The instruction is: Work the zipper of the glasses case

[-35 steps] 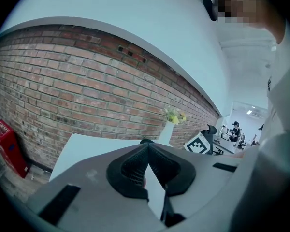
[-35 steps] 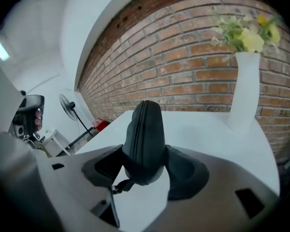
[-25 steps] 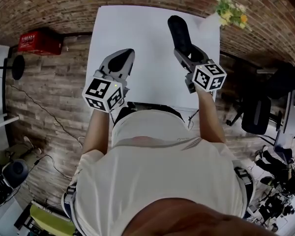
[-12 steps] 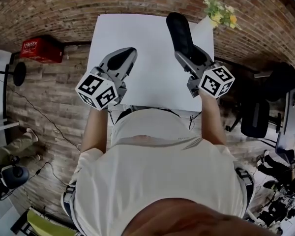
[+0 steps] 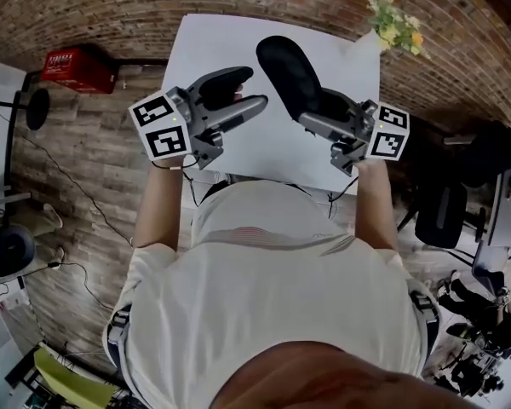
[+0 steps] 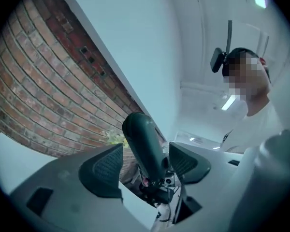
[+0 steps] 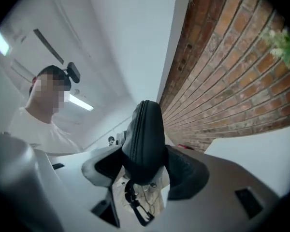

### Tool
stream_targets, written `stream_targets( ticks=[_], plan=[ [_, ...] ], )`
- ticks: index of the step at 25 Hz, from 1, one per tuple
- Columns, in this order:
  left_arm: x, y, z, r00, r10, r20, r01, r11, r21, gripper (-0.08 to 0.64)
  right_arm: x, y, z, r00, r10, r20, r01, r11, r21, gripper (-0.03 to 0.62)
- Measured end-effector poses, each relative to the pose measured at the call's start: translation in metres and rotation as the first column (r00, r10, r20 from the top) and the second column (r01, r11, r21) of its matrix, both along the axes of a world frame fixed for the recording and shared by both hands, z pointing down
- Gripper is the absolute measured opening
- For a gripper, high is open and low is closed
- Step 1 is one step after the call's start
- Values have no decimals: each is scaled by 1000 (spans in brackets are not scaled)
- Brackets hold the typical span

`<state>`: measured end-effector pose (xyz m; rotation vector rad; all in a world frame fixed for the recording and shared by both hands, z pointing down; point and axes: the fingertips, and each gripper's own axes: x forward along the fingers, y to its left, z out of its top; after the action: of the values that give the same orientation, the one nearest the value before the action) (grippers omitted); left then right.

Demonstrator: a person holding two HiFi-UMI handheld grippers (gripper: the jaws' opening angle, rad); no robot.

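**Right gripper holds a black glasses case over a white table; left gripper is open beside it**

Seen from above, a person in a white shirt point(image 5: 272, 296) stands at a white table point(image 5: 213, 41) and holds a gripper in each hand. At far left, a red crate point(image 5: 78, 68) sits on the wooden floor beside the table.

The left gripper point(image 5: 249, 92) reaches in from the left over the table. Its jaws have just been opening and now stand wide apart. In the left gripper view, the left gripper point(image 6: 145, 164) has the dark case point(image 6: 141, 141) rising in the gap between its two ribbed pads point(image 6: 104, 166). There is clear space on the left side, so the jaws do not pinch the case.

The black glasses case point(image 5: 288, 68) is near the middle of the table, held above it. It slants up and to the left from the right gripper point(image 5: 317, 116), which grips its lower end.

In the right gripper view, the right gripper point(image 7: 145, 167) has its jaws set narrow, pressing both sides of the case point(image 7: 146, 129). The zipper point(image 7: 136, 129) runs up the edge of the case facing the camera. A thin dark loop point(image 7: 136, 204) hangs below the case.

At far right, a bunch of yellow and white flowers point(image 5: 396, 24) stands at the table's far corner, against a brick wall point(image 5: 460, 24).
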<state>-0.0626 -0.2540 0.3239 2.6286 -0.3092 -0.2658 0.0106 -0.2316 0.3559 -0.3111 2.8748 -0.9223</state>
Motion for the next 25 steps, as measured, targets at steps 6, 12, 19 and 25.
stream_targets(
  ticks=[6, 12, 19, 25],
  plan=[
    [11, 17, -7, 986, 155, -54, -157, 987, -23, 295, -25, 28, -3, 979, -200, 31, 200, 980, -8, 322],
    [25, 32, -6, 976, 212, -42, -212, 977, -15, 295, -39, 45, 4, 950, -311, -22, 311, 950, -14, 322],
    [33, 38, -5, 979, 204, -26, -204, 979, 6, 295, -44, 54, 9, 928, -372, -29, 371, 928, -42, 322],
    [33, 38, -3, 983, 175, -56, -176, 984, -8, 281, -44, 55, 10, 931, -364, -16, 363, 931, -45, 324]
  ],
)
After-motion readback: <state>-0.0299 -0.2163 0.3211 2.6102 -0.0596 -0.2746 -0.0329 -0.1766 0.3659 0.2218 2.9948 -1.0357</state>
